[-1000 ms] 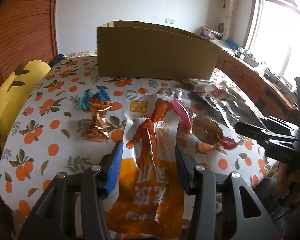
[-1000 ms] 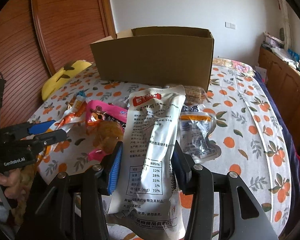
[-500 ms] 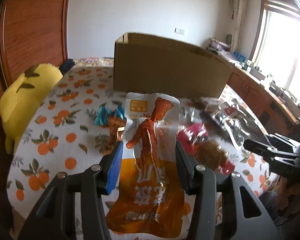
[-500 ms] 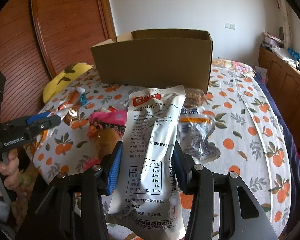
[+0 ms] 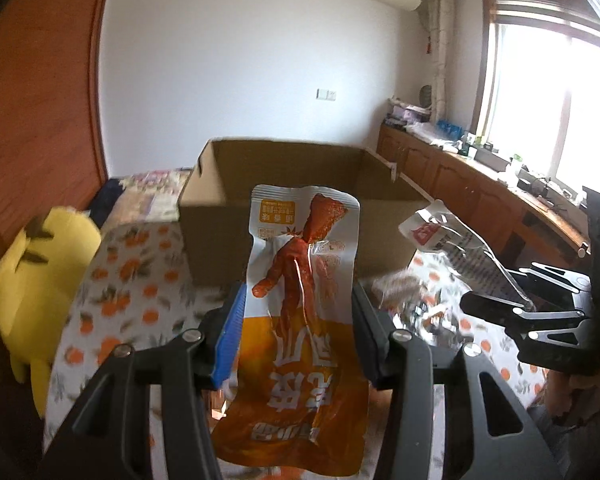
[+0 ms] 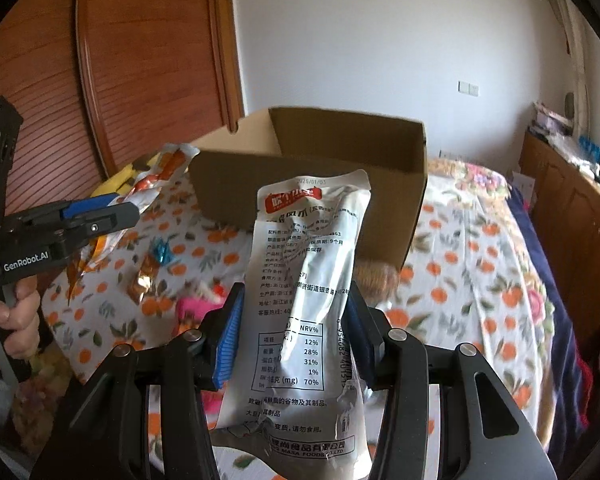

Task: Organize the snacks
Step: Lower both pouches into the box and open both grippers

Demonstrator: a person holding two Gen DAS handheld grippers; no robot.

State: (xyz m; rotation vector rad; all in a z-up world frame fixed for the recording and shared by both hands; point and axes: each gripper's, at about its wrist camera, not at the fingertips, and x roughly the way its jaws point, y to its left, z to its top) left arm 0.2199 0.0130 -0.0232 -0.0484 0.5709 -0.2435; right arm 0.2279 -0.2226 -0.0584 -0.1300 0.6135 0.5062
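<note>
In my left tool (image 5: 296, 320) I'm gripping 1 orange chicken-feet pouch (image 5: 300, 320), pinched across its width, its long axis running straight ahead along the fingers and its top seal pointing at the cardboard box (image 5: 284, 216). My right tool (image 6: 290, 320) is clamped the same way on 1 silver snack pouch (image 6: 304, 292), also lengthwise and leaning forward toward that box. Both pouches are lifted clear of the orange-print cloth (image 6: 460, 264), which I take to cover a bed, not a tabletop. The relation that matters for the drop: the box sits dead ahead of both tools, its open top tilted into view from each wrist, and the near wall stands between the pouch tips and the cavity, so each pouch has to go up and over that edge. From the left wrist the box fills more of the frame, so I judge the left hand the nearer of the 2. Below the tools, loose snacks lie on the cloth: 1 pink packet (image 6: 196, 308), 1 gold wrapper with a blue twist (image 6: 156, 264), and a brownish pack (image 6: 376, 276) by the box corner; motion blur makes that count uncertain. Left of the box lies 1 yellow plush toy (image 5: 36, 280).
</note>
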